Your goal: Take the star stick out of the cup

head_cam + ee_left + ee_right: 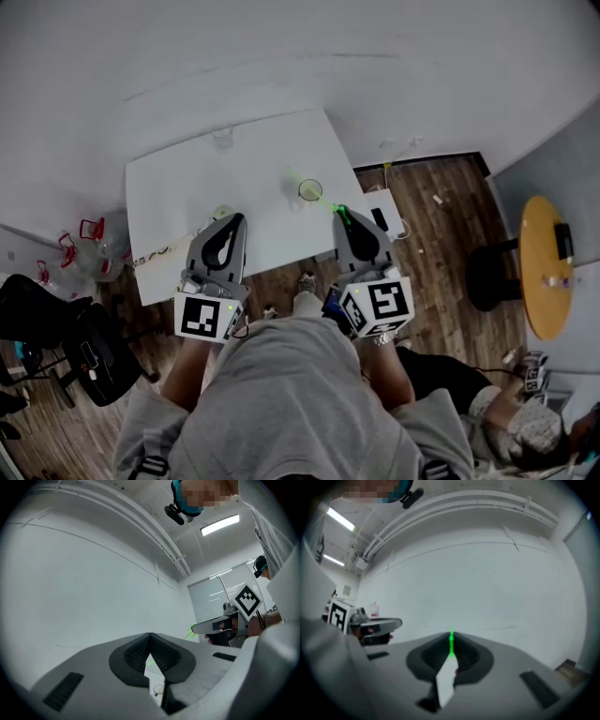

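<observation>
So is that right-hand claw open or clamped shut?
Shut. In the right gripper view the right gripper has its jaws closed on the thin green star stick.

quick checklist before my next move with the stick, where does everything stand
1. Right gripper shut on star stick: ok.
2. Stick clear of cup: cannot tell; in the head view it crosses over the cup.
3. Cup upright on table: ok.
4. Left gripper empty, jaws together: ok.
5. Left gripper steadying the cup: not ok; it is off to the side, apart from the cup.
</observation>
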### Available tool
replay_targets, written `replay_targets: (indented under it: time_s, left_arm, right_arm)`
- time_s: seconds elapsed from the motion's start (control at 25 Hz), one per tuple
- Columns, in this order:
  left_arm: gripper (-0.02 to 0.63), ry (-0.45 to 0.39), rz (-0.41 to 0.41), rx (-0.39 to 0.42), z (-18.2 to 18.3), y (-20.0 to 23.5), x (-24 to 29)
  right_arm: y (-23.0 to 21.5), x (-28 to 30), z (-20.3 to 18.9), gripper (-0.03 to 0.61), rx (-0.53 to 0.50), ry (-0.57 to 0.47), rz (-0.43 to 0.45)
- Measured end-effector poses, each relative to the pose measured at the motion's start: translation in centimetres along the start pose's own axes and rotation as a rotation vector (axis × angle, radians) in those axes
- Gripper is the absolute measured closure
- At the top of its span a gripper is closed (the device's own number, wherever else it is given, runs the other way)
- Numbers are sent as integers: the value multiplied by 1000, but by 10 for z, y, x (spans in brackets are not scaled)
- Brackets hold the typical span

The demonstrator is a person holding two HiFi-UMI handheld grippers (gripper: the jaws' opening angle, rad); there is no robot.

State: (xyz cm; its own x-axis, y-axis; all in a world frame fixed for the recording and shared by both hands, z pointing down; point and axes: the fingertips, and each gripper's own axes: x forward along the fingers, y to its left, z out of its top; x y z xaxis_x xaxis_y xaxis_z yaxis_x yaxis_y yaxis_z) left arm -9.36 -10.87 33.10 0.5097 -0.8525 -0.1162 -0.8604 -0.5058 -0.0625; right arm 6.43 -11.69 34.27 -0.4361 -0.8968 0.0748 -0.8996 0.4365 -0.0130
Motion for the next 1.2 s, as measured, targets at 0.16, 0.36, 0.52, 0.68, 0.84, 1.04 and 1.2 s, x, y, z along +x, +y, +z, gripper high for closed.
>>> replay_targets:
  time_s: [0.16,0.36,0.52,0.68,0.84,1.04,1.2]
  left_arm:
    - [584,-19,-3,-10,1,4,-3]
    - [583,-13,0,-30,-3,6,-7]
    - [584,4,-2,-44,-7,3,-7]
    - [584,12,-14,-45,-9,-2,-8]
    - [584,15,-14,-47,-9,-1,-8]
    - [583,25,-18,-56,-13,-1,-6]
    - [583,23,-25,-59,-16,-3,-8]
  right_arm:
    - [4,3,-2,534,-3,8,7]
    - [8,5,-3,534,1,13,16]
    - [9,6,-3,534,14,15,19]
    - [11,5,-5,534,7,19,17]
    - [11,5,-7,534,4,27,15]
    - [10,7,-10,534,7,36,15]
    - [12,3,-10,534,3,40,13]
